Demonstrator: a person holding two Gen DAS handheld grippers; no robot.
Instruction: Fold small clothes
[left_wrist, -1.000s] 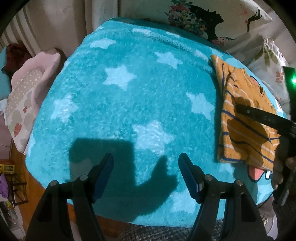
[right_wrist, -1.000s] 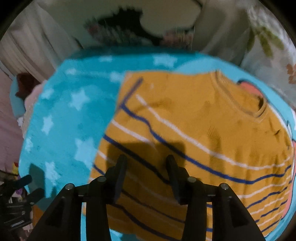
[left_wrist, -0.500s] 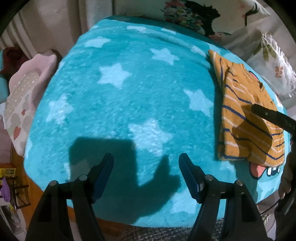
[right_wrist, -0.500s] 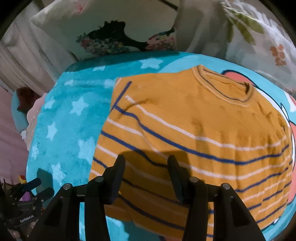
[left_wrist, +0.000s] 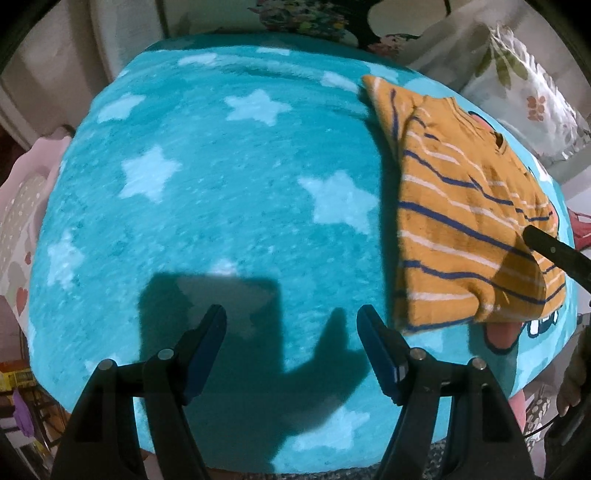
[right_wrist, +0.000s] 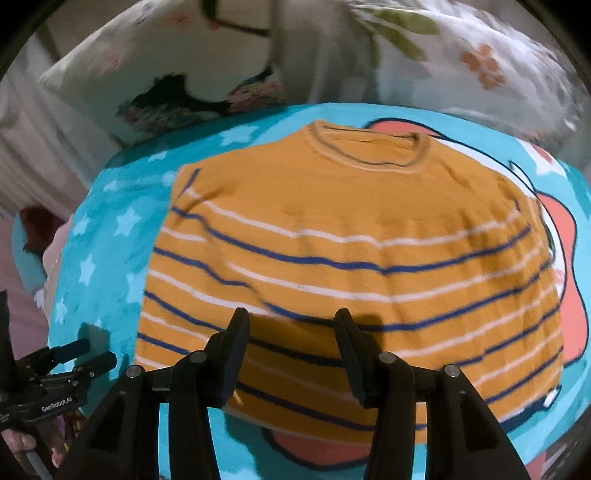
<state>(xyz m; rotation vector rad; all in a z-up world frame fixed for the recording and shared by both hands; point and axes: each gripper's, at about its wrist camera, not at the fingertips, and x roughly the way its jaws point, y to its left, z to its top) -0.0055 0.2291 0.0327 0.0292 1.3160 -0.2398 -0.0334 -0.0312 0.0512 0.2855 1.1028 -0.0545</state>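
A small orange sweater (right_wrist: 351, 236) with blue and white stripes lies flat, sleeves folded in, on a turquoise star blanket (right_wrist: 99, 236). In the left wrist view the sweater (left_wrist: 461, 229) lies at the right side of the blanket (left_wrist: 221, 184). My right gripper (right_wrist: 291, 325) is open and empty, hovering over the sweater's lower hem; one of its fingers (left_wrist: 554, 251) shows in the left wrist view. My left gripper (left_wrist: 291, 325) is open and empty above bare blanket, left of the sweater. It also shows at the lower left of the right wrist view (right_wrist: 81, 354).
Floral pillows (right_wrist: 443, 55) lean behind the blanket, also in the left wrist view (left_wrist: 517, 85). A pink heart-print cushion (left_wrist: 22, 206) lies off the left edge. The blanket's front edge (left_wrist: 258, 458) drops away below my left gripper.
My right gripper has drawn back and swung right, so the whole sweater now shows centred. My left gripper has shifted slightly left and stays open.
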